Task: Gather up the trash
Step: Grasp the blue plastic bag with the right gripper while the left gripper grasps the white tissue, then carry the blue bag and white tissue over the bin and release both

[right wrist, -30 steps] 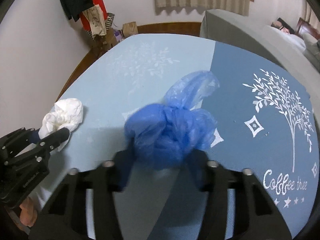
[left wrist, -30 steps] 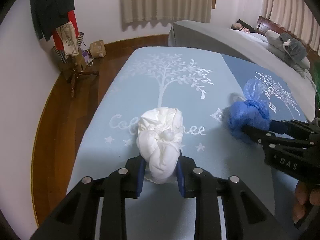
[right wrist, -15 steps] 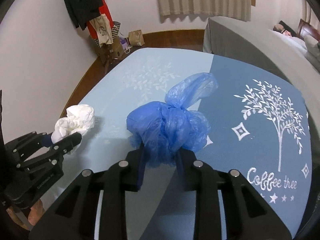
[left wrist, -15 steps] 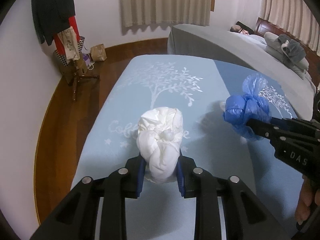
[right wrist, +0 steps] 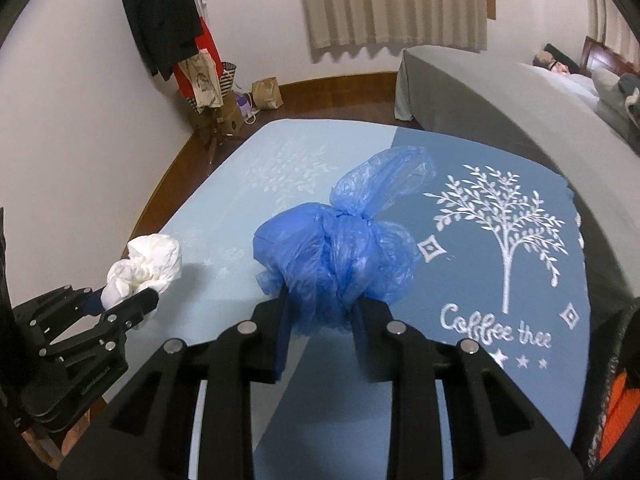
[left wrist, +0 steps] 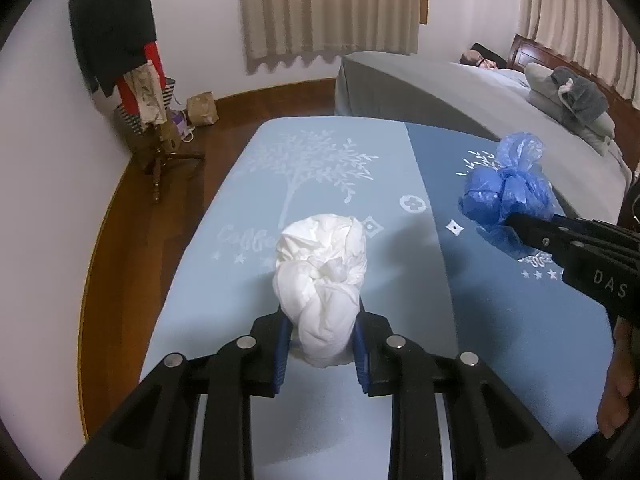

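My left gripper (left wrist: pixel 320 344) is shut on a knotted white plastic bag (left wrist: pixel 322 280), which hangs clear above the blue mat (left wrist: pixel 320 168). My right gripper (right wrist: pixel 320 320) is shut on a knotted blue plastic bag (right wrist: pixel 336 252), also lifted off the mat (right wrist: pixel 500 380). In the left wrist view the right gripper (left wrist: pixel 516 222) comes in from the right with the blue bag (left wrist: pixel 508 192) in it. The right wrist view has the left gripper (right wrist: pixel 136 300) at the lower left with the white bag (right wrist: pixel 146 264) in it.
The two-tone mat printed with white trees lies on a wooden floor (left wrist: pixel 120 248). A grey bed (left wrist: pixel 460 92) with pillows stands behind it on the right. A coat stand (left wrist: pixel 132 64) hung with clothes and a paper bag (left wrist: pixel 202 108) sit by the far wall.
Both grippers have risen with their bags, so the mat looks farther off. The right gripper's jaws have tightened onto the blue bag, which was resting on the mat a second ago.
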The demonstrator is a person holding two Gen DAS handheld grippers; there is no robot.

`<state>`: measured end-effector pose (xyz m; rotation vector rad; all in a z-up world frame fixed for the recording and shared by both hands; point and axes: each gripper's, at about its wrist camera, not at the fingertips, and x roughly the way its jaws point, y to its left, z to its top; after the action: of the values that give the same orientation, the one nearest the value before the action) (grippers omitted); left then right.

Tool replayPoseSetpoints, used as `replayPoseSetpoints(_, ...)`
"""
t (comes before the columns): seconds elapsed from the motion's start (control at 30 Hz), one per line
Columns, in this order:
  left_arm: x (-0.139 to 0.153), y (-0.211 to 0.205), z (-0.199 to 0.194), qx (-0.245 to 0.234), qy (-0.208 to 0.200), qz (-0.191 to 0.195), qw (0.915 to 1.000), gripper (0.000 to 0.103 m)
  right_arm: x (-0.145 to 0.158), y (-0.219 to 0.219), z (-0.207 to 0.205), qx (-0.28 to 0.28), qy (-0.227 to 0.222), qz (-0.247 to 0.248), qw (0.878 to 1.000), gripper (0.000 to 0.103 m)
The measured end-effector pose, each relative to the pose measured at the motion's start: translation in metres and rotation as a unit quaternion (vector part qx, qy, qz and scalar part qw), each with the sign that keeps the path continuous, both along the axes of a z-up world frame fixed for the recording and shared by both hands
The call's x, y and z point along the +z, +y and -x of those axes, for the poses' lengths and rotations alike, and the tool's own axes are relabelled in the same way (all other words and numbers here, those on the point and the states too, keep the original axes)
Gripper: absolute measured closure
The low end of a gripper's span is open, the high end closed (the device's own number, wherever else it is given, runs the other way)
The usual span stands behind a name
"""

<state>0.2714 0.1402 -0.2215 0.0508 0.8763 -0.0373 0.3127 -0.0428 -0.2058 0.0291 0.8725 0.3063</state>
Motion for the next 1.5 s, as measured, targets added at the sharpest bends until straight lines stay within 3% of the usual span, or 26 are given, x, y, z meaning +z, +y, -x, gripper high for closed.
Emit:
replayPoseSetpoints(0.53, 0.054, -0.042, 0.063, 0.004, -0.008, -0.001, 1.0000, 0.076, 0.047, -0.043, 0.065, -0.017, -0.029, -0.004, 0.999, 0.077)
replayPoseSetpoints(0.83, 0.068, -0.085, 0.085, -0.012, 0.000, -0.008, 0.9999, 0.076, 0.069, -0.086, 0.099, -0.041, -0.042, 0.000, 0.998, 0.077)
replayPoseSetpoints(1.17, 0.077, -0.153, 0.100, -0.046, 0.011, -0.005, 0.9989, 0.076, 0.079, -0.156, 0.133, -0.077, -0.045, 0.008, 0.996, 0.077)
replayPoseSetpoints(1.5, 0.088, -0.246, 0.116, -0.098, 0.009, 0.003, 0.9952, 0.076, 0.085, -0.242, 0.171, -0.124, -0.047, 0.033, 0.991, 0.077)
